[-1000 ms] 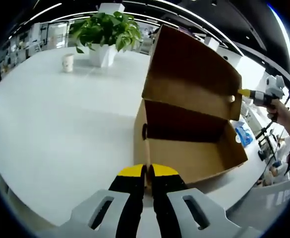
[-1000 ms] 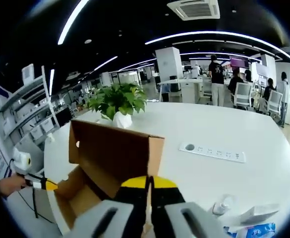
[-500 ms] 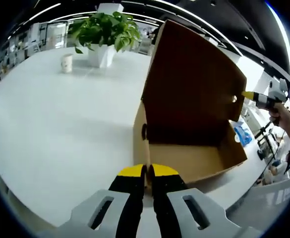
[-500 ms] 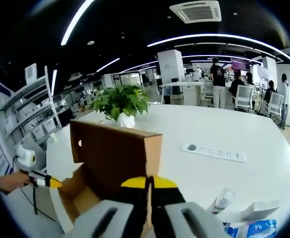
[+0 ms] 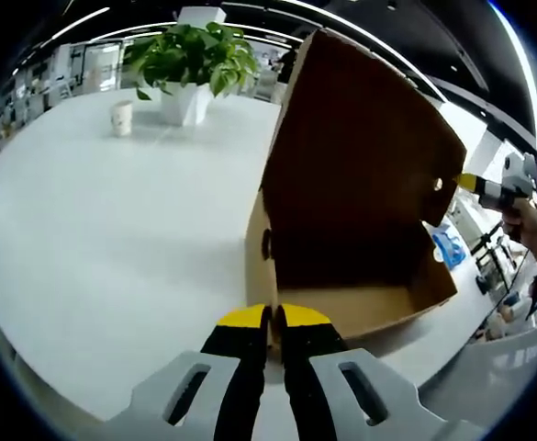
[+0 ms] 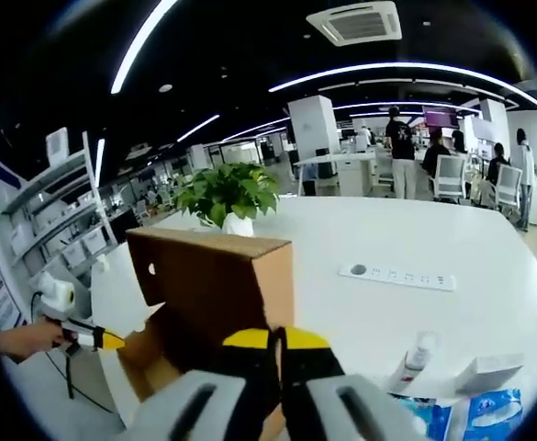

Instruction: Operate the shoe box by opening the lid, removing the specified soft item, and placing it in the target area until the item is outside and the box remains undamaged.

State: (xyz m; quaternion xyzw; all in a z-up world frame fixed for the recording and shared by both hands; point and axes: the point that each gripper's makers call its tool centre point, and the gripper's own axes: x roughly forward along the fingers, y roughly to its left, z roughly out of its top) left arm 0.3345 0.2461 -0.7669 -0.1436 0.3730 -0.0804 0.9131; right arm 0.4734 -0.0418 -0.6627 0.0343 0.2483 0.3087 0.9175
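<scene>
White table [image 5: 94, 211] stretches out under office lights, potted plant [image 5: 190, 60] at the far end, and the shoe box [image 5: 341, 294] sits near its edge. Left gripper [image 5: 274, 322] is clamped on the box's near wall, pinning it down. Right gripper [image 6: 275, 342] is pinched on the lid [image 5: 360, 147], which has swung from half-raised a second ago to nearly upright. Opening looks almost done. The soft item isn't clear yet; the box interior is shadowed, so reaching in comes next.
</scene>
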